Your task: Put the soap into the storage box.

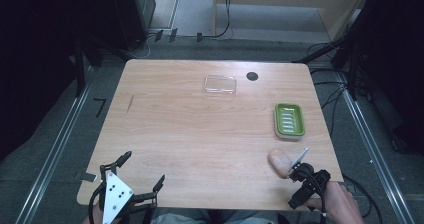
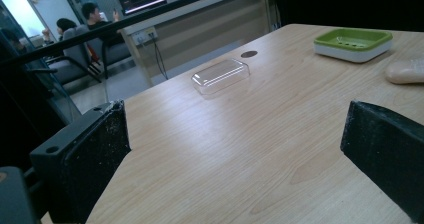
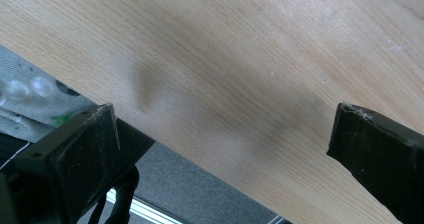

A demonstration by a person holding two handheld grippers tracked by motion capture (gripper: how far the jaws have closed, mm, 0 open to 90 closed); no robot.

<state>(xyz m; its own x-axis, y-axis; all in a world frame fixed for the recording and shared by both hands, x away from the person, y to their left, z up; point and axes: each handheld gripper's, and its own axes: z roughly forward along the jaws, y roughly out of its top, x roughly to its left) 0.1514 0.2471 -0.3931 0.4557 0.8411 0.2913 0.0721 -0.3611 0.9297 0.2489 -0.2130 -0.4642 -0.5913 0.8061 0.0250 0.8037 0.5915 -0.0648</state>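
A beige soap bar (image 1: pixel 280 162) (image 2: pixel 405 71) lies on the wooden table (image 1: pixel 200 134) near its front right corner. Behind it stands a green and white soap dish (image 1: pixel 289 120) (image 2: pixel 352 44), with nothing in it. A clear plastic lid (image 1: pixel 220 84) (image 2: pixel 220 76) rests at the far middle. My left gripper (image 1: pixel 142 170) (image 2: pixel 235 119) hovers open over the front left corner, facing the lid, nothing between its jaws. My right gripper (image 1: pixel 301 184) (image 3: pixel 225 124), held by a hand (image 1: pixel 340 204), is open just right of the soap, tilted down over the table's front edge.
A dark round hole (image 1: pixel 252 76) (image 2: pixel 248 54) sits in the tabletop right of the lid. Grey floor and metal rails (image 1: pixel 55 149) flank the table. In the left gripper view, seated people (image 2: pixel 80 29) and a counter show far behind the table.
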